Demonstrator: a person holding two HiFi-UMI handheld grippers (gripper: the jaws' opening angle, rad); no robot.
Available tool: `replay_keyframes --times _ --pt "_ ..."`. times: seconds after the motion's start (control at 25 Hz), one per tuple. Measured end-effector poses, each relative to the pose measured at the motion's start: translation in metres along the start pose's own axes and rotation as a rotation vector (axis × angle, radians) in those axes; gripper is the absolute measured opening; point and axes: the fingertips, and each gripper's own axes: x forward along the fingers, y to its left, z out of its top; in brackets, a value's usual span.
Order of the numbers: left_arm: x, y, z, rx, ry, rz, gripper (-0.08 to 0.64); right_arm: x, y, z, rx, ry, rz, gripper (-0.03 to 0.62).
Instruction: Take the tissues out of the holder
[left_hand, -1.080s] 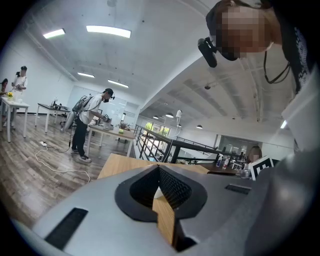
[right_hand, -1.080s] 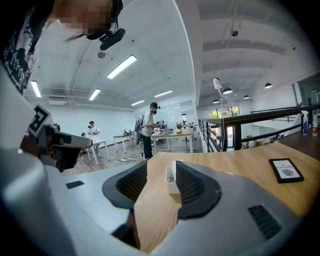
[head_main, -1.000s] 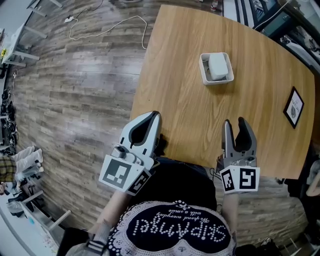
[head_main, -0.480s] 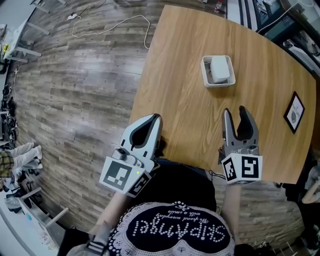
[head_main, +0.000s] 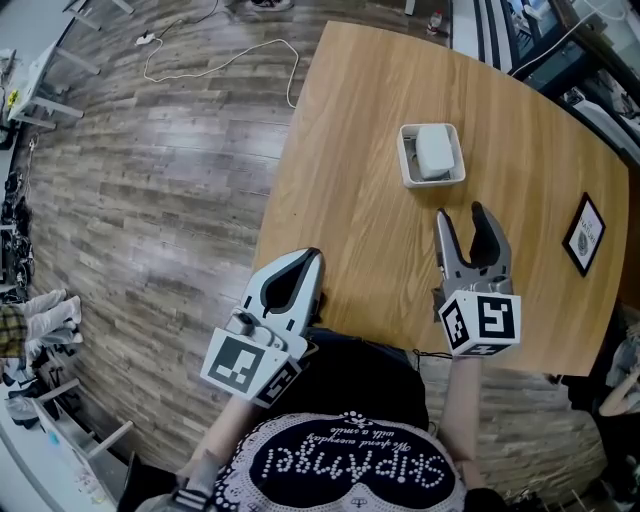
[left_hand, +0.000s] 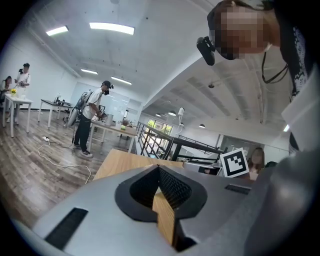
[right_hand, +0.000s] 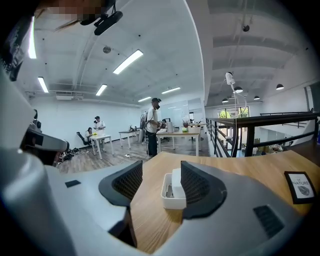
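The left gripper sits closest to the person, at the near edge of the round light-wood tabletop. Its jaws are together with nothing between them, and its position shows no meaningful change. The right gripper has changed. It has moved forward over the tabletop, away from the person, and its jaws have just been opening. They now stand apart, and only bare wood shows between them. This is judged to be the approach step for a grasp, with the extraction itself not yet begun. Just ahead of the right jaws' tips, with a clear strip of tabletop between, stands the white square plastic holder. The white block of tissues is seated inside it and rises above the rim. In the right gripper view the holder is framed in the gap between the jaws, with the tissues nearer that gripper's right jaw. In the head view the holder lies slightly to the left of the jaws' line. A small correction is therefore judged necessary before closing. Off to the right of the right jaws, well apart, lies a black-framed card. Beyond the left jaws, a white cable trails across the grey plank floor.
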Motion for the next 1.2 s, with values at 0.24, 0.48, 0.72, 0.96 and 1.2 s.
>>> replay_keyframes --times 0.24,0.48,0.72,0.96,1.2 --pt "0.0 0.0 -0.001 0.001 0.008 0.0 0.005 0.01 -0.006 -0.001 -0.002 0.008 -0.016 0.23" --pt "0.0 -0.003 -0.002 0.001 0.011 -0.011 0.005 0.01 -0.01 0.0 -0.006 0.009 -0.035 0.23" --pt "0.002 -0.005 -0.004 0.0 0.018 -0.015 0.005 0.018 -0.01 -0.008 -0.004 0.035 -0.041 0.241" --pt "0.001 -0.003 -0.005 -0.005 0.023 -0.004 0.005 0.03 -0.011 -0.012 -0.01 0.048 -0.039 0.256" --pt "0.003 -0.002 -0.004 -0.007 0.021 -0.003 0.005 0.049 -0.021 -0.017 -0.031 0.08 -0.047 0.27"
